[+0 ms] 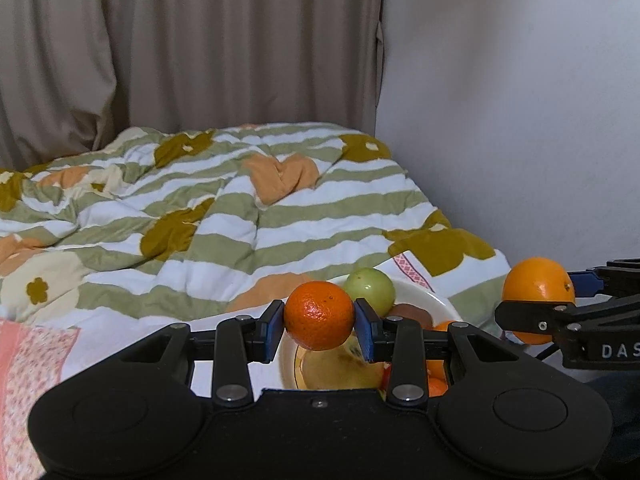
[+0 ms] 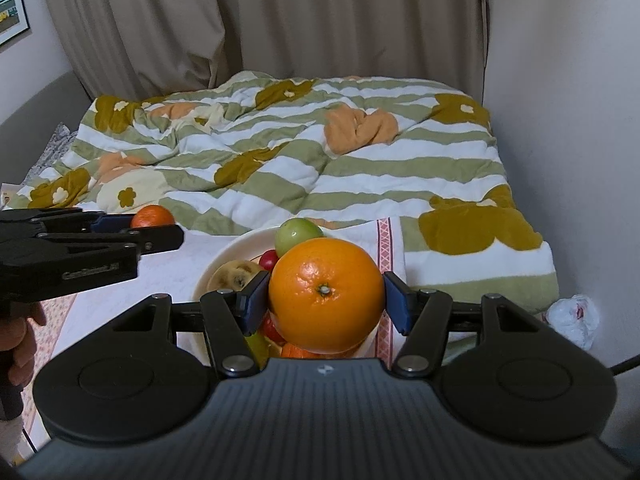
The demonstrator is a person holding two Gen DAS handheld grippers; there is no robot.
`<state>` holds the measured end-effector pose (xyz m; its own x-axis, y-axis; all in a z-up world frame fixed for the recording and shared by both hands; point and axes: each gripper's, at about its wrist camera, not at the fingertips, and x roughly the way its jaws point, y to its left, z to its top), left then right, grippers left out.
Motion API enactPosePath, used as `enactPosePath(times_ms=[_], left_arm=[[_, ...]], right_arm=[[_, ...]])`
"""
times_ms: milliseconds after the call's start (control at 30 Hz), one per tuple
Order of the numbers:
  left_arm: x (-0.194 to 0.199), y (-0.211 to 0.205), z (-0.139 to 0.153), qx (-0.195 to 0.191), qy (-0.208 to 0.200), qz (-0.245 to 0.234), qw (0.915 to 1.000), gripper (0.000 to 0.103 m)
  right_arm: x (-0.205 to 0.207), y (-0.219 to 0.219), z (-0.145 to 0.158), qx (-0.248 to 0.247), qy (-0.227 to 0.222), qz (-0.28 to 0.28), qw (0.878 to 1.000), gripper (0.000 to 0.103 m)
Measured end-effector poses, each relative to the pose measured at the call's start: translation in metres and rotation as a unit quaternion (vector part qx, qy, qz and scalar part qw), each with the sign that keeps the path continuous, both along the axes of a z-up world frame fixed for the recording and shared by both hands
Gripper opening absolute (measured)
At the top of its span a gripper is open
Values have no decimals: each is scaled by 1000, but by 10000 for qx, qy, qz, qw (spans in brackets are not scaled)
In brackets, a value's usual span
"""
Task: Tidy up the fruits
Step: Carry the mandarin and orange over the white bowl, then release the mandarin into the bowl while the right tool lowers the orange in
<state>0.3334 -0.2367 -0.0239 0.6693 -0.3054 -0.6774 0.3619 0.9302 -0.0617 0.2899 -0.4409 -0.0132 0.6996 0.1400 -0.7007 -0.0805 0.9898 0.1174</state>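
Note:
My left gripper (image 1: 320, 326) is shut on a small dark orange tangerine (image 1: 319, 315) and holds it above the near rim of a white plate (image 1: 430, 300). My right gripper (image 2: 325, 304) is shut on a large orange (image 2: 326, 294) above the same plate (image 2: 232, 246). The plate holds a green apple (image 1: 370, 288), a brown fruit (image 1: 412, 314), a banana (image 2: 236, 272), small red fruits (image 2: 269, 258) and more orange pieces, partly hidden by the grippers. Each gripper shows in the other's view: the right with its orange (image 1: 538, 288), the left with its tangerine (image 2: 153, 216).
The plate sits on a white cloth (image 2: 188, 256) on a bed with a striped flowered quilt (image 2: 300, 152). A wall (image 2: 568, 120) is on the right, curtains (image 2: 280, 20) behind. A crumpled white bag (image 2: 574, 316) lies at the right.

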Motion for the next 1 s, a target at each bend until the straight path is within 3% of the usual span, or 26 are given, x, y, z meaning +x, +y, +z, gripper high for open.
enactPosePath(times_ms=[267, 533, 567, 667, 700, 1000], left_arm=[[52, -6, -37, -2, 481, -185, 9987, 41], [72, -14, -58, -8, 767, -313, 9966, 42], [73, -14, -59, -31, 777, -314, 9965, 47], [72, -14, -56, -24, 680, -232, 9974, 84], [71, -12, -55, -17, 616, -201, 9979, 92], [53, 22, -37, 210, 422, 374, 9982, 94]], right_arm=[[37, 4, -24, 71, 288, -87, 9995, 75], [52, 4, -36, 89, 414, -129, 9990, 75], [53, 4, -37, 95, 425, -136, 9990, 75], [55, 3, -38, 94, 442, -140, 9989, 75], [56, 3, -38, 91, 435, -132, 9989, 75], [61, 9, -40, 51, 365, 129, 9992, 75]])
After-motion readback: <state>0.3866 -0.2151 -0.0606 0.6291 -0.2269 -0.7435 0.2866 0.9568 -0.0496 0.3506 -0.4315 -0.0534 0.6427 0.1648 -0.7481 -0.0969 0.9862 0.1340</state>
